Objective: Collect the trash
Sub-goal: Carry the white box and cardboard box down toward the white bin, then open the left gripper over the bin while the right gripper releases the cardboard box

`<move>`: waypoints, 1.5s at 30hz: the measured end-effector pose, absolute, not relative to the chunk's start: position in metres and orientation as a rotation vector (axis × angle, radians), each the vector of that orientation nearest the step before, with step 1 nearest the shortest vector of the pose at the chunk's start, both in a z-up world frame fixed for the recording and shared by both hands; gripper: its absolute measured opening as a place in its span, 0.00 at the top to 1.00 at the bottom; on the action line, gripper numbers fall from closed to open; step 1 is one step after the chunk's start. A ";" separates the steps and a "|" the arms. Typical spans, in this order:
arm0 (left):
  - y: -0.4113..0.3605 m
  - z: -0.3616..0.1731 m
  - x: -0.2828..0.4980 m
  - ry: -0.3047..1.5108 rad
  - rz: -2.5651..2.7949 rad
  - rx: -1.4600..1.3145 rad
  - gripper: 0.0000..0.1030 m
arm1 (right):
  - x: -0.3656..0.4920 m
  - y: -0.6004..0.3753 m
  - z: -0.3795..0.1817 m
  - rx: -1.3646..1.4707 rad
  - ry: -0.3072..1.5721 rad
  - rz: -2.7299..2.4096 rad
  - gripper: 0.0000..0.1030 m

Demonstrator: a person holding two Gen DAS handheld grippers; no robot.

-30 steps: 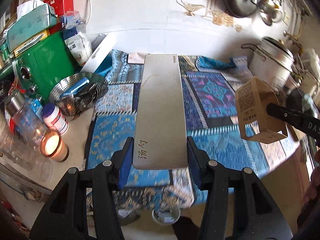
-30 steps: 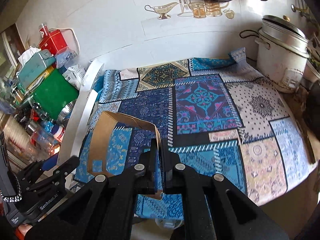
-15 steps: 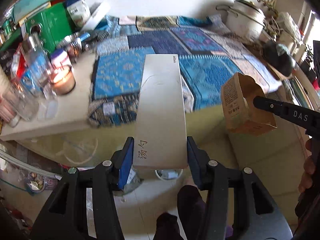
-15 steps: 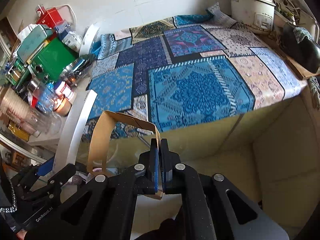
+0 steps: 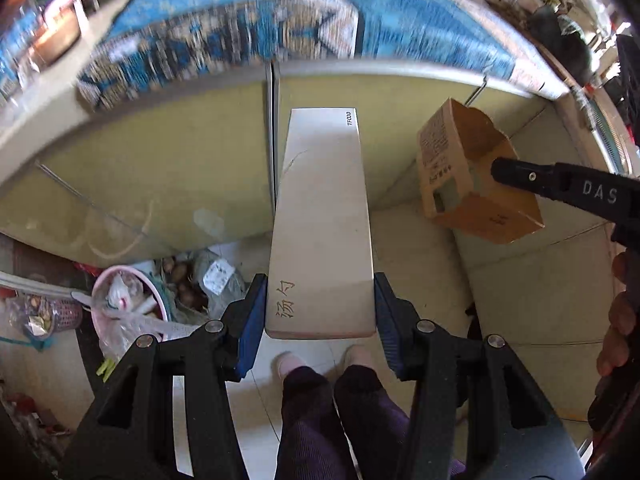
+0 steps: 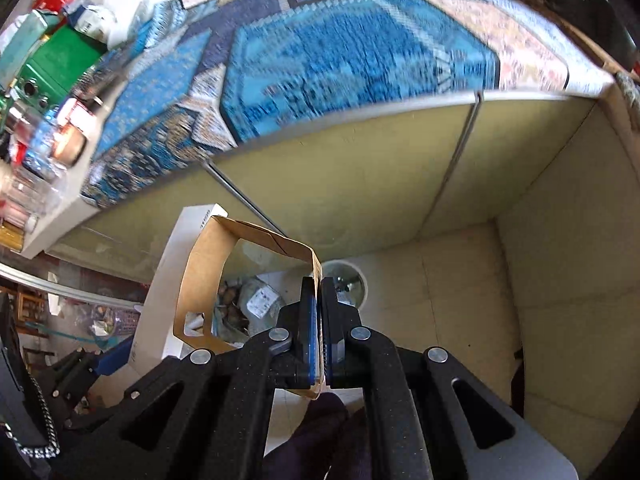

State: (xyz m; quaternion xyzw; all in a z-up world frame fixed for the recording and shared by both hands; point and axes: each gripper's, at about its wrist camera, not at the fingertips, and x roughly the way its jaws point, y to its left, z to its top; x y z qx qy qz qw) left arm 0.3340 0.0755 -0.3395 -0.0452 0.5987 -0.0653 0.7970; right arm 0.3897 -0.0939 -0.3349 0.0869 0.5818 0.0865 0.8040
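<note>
We've got both pieces of trash in hand, off the counter and above the floor. Left gripper (image 5: pixel 320 312) is clamped across the near end of the long flat white carton (image 5: pixel 322 216); right gripper (image 6: pixel 319 332) is pinched tight on one thin wall of the open-ended brown cardboard box (image 6: pixel 208 268).

Risks, as we judge them:
- Brown box hangs by a single flap w/ most of its bulk off to one side, so a quick swing could tear or twist it free.
- White carton sticks out far; its tip may clip the yellow-green cabinet front (image 5: pixel 160 168).
- White round bin (image 6: pixel 346 284) looks narrow vs. the carton, so it may tip or miss.
- Pink bin w/ bag (image 5: pixel 124 300) sits nearby; wrong drop possible.
</note>
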 end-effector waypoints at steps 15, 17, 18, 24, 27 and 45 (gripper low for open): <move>0.073 -0.613 0.376 1.495 -0.020 -0.227 0.51 | 0.442 -0.100 -0.589 0.165 1.430 0.189 0.98; 0.077 -0.649 0.382 1.516 -0.021 -0.267 0.51 | 0.448 -0.093 -0.624 0.151 1.454 0.191 0.97; 0.078 -0.664 0.386 1.526 -0.023 -0.275 0.51 | 0.450 -0.090 -0.643 0.155 1.469 0.194 0.97; 0.081 -0.759 0.407 1.615 -0.022 -0.317 0.51 | 0.459 -0.064 -0.721 0.128 1.547 0.194 0.97; 0.083 -0.789 0.416 1.639 -0.024 -0.330 0.51 | 0.462 -0.054 -0.752 0.125 1.583 0.193 0.97; 0.086 -0.821 0.431 1.677 -0.030 -0.322 0.50 | 0.488 -0.049 -0.803 0.082 1.693 0.253 0.75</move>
